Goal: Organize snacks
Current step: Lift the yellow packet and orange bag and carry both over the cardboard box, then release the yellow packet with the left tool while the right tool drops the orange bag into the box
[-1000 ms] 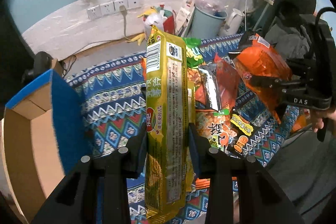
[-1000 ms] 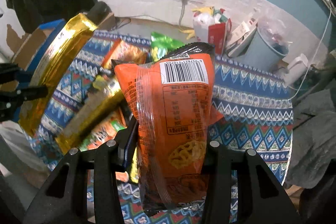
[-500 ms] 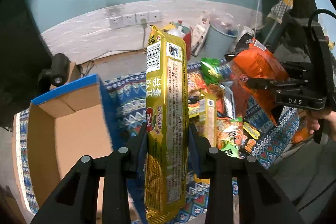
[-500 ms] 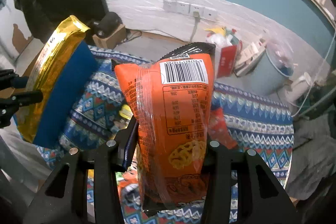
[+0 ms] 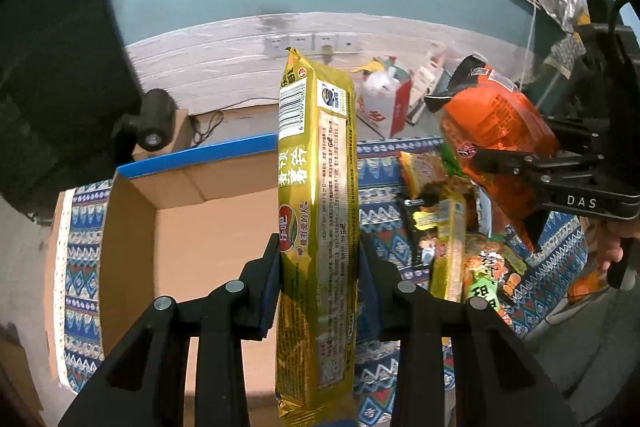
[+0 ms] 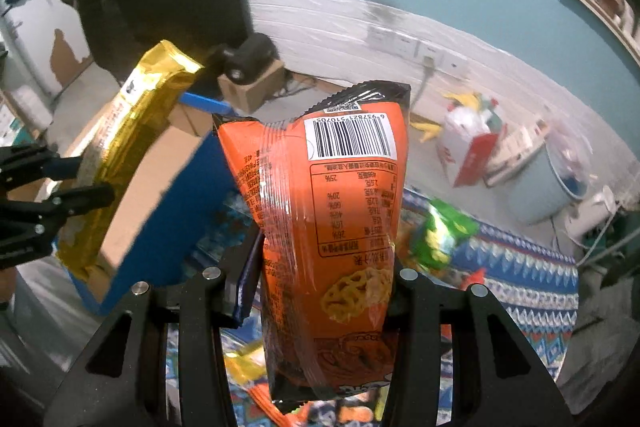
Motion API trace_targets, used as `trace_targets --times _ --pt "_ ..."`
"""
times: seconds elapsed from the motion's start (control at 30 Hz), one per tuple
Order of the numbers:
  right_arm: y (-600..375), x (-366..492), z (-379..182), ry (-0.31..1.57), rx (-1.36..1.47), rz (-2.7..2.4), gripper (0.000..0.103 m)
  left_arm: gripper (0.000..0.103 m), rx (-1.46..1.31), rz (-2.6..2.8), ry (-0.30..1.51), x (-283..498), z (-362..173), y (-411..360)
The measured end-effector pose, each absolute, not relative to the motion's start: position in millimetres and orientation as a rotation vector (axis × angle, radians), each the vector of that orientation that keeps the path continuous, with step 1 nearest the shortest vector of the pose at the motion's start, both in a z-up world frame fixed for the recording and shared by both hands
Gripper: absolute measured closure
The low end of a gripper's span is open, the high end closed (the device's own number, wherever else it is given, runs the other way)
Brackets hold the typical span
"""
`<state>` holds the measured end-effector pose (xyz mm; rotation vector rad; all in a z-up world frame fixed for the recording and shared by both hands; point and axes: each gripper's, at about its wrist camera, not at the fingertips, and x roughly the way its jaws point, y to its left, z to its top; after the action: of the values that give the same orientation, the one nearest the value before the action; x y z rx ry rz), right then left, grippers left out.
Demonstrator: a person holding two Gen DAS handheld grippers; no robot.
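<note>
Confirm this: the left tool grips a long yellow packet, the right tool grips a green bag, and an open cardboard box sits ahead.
One detail is wrong: the bag in the right tool is orange, not green, as the right wrist view shows. The left tool does grip the long yellow packet, with the open cardboard box ahead.

A patterned blue cloth [image 5: 384, 163] carries an open cardboard box [image 5: 132, 227] and a heap of snack packets [image 5: 452, 239].

Gold packet [image 5: 318, 227], orange bag [image 6: 344, 227], blue-rimmed brown box [image 5: 180, 227], blue zigzag-patterned cloth [image 5: 80, 267]
</note>
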<state>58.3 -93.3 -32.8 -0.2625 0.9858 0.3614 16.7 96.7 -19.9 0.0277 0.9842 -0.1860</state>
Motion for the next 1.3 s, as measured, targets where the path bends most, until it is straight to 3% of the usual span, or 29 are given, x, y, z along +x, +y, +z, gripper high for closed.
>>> trace_targets --times 0.93,1.07,1.3 --pt "74.4 85.8 -72.0 1.064 -0.313 0.571 0.059 0.066 -0.081 0.042 1.103 17.0 -78.1 226.3" --pt "90.0 88.8 -79.6 1.087 -0.302 0.592 0.059 0.074 -0.097 0.070 1.127 16.8 -88.7 238.7" --pt "112.2 93.8 -95.5 1.119 -0.316 0.610 0.059 0.072 -0.121 0.085 1.137 13.3 -86.3 246.6"
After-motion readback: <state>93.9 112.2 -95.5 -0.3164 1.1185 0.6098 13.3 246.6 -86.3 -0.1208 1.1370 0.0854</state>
